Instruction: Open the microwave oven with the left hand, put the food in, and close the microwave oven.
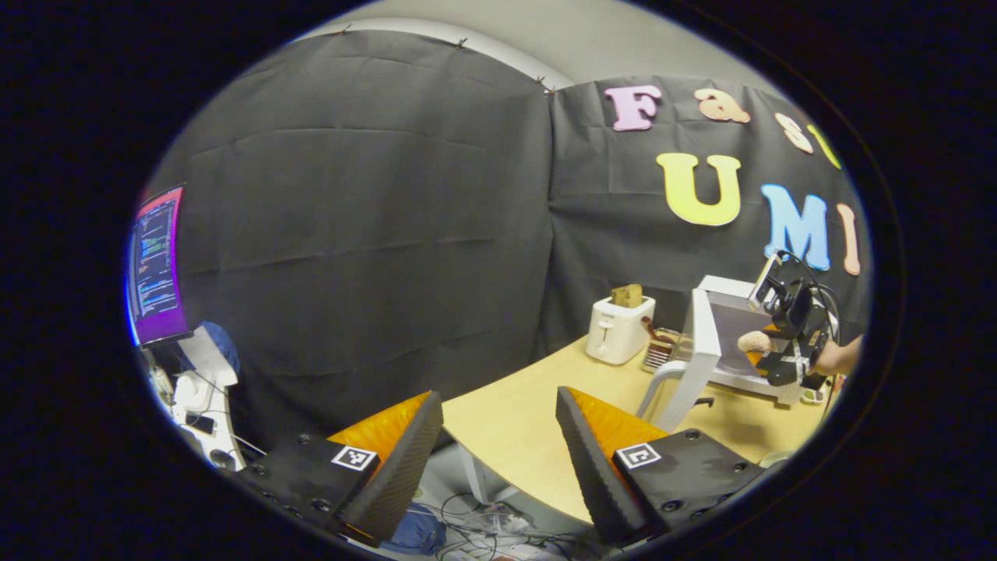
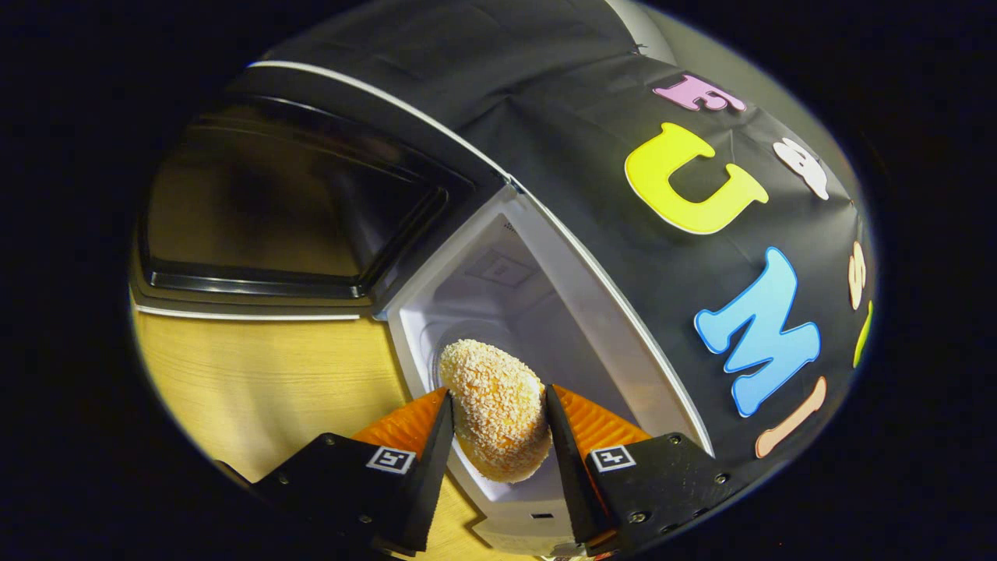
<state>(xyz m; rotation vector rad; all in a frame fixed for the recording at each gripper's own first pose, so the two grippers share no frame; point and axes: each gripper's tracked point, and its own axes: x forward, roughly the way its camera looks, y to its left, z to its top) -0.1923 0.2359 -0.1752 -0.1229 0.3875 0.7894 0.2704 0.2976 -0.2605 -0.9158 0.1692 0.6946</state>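
The white microwave oven (image 2: 545,257) stands with its door (image 2: 265,210) swung wide open to the left; its pale cavity (image 2: 506,304) faces me in the right gripper view. My right gripper (image 2: 498,425) is shut on a crumbed oval piece of food (image 2: 498,405), held at the cavity's mouth. In the left gripper view the microwave (image 1: 720,327) sits at the far right of the table with its door (image 1: 701,343) open, and the right gripper (image 1: 779,351) holds the food (image 1: 754,341) in front of it. My left gripper (image 1: 498,428) hangs open over the table's near edge, holding nothing.
A white toaster (image 1: 619,329) with bread in it stands on the wooden table (image 1: 530,421) left of the microwave, a small rack (image 1: 660,349) beside it. A lit monitor (image 1: 156,265) and white equipment (image 1: 204,389) stand at the far left. Cables lie on the floor (image 1: 483,522).
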